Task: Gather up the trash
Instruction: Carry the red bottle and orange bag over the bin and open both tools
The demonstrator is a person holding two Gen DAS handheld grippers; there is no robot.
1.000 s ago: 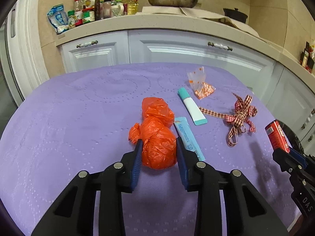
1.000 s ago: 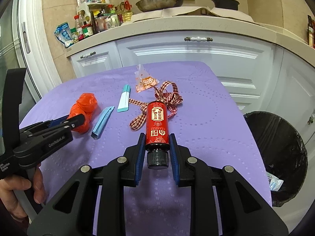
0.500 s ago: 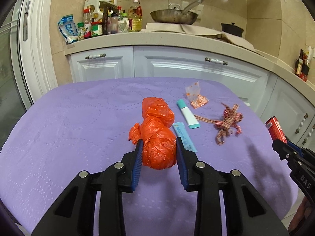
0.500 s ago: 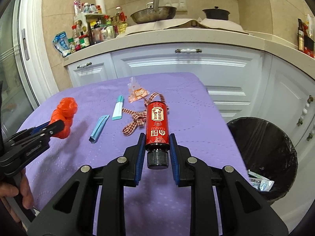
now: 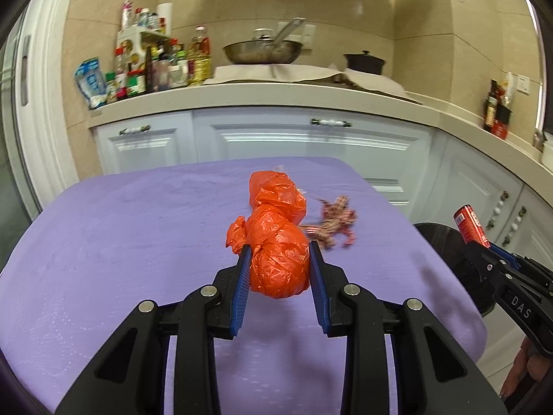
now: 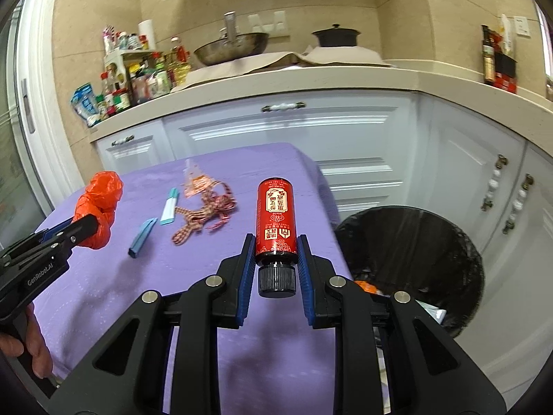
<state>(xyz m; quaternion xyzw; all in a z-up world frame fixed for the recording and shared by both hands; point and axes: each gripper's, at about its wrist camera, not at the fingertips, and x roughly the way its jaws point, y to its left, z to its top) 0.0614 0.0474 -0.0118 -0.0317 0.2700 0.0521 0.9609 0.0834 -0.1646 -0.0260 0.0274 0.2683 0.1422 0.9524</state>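
Note:
My left gripper (image 5: 279,261) is shut on a crumpled orange plastic bag (image 5: 278,242) and holds it above the purple table (image 5: 121,242). The bag also shows in the right wrist view (image 6: 98,209). My right gripper (image 6: 275,252) is shut on a red bottle with a black cap (image 6: 275,223), held above the table's right edge. The bottle also shows in the left wrist view (image 5: 470,224). A black-lined trash bin (image 6: 414,263) stands on the floor to the right of the table.
On the table lie a checked ribbon (image 6: 207,219), a teal-capped white tube (image 6: 169,207), a blue wrapper (image 6: 142,237) and a small clear orange-printed packet (image 6: 195,181). White cabinets (image 6: 311,138) and a cluttered counter stand behind.
Both grippers have risen with their loads. The right one has swung toward the table's right edge, bringing the bin further into view.

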